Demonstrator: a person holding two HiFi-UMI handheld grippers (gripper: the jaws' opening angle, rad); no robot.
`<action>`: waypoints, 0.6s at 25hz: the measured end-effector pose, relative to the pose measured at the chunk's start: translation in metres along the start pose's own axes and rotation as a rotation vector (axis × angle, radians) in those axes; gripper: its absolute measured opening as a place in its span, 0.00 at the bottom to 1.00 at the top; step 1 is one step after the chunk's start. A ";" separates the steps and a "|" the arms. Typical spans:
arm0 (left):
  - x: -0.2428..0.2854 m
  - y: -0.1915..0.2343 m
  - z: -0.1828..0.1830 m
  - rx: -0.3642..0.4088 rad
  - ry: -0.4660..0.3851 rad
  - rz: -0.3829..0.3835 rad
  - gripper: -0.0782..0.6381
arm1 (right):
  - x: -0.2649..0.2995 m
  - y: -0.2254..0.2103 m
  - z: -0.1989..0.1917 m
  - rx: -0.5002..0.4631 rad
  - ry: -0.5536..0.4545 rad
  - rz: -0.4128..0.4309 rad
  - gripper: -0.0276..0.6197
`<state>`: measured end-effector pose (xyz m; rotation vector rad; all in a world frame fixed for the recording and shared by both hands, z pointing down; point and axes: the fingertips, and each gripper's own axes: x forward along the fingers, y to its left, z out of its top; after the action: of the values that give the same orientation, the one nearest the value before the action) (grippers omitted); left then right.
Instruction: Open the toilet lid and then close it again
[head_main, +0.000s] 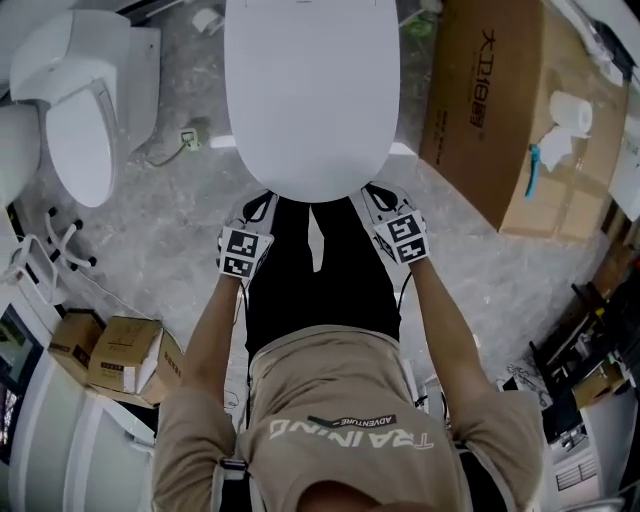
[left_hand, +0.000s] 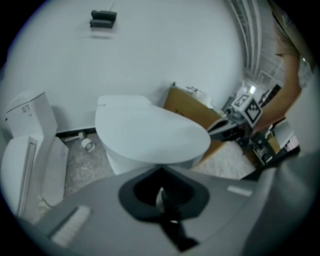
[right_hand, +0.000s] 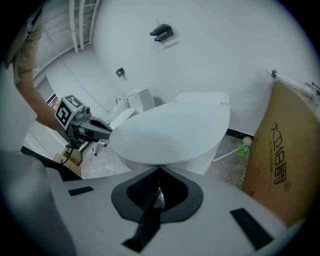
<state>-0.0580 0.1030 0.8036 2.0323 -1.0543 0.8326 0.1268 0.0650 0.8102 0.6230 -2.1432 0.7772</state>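
Two jaws-together tools, left tool (head_main: 261, 203) and right tool (head_main: 373, 192), at toilet lid (head_main: 310, 90) rim.

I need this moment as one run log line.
toilet lid: closed | left gripper: shut, near front rim | right gripper: shut, near front rim

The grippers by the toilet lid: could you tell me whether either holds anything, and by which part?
Nothing is held. The left gripper and right gripper both have jaws together, tips at the front edge of the toilet lid.
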 end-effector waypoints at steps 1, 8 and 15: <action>-0.004 -0.001 0.006 0.001 -0.001 0.001 0.11 | -0.005 0.000 0.005 -0.005 -0.001 0.004 0.06; -0.034 -0.007 0.047 0.023 -0.002 0.021 0.11 | -0.035 0.004 0.039 -0.067 0.013 0.027 0.06; -0.056 0.000 0.090 0.029 -0.020 0.059 0.11 | -0.058 0.003 0.085 -0.024 -0.014 0.021 0.06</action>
<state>-0.0640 0.0537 0.7100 2.0461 -1.1234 0.8643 0.1180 0.0184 0.7194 0.5965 -2.1720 0.7597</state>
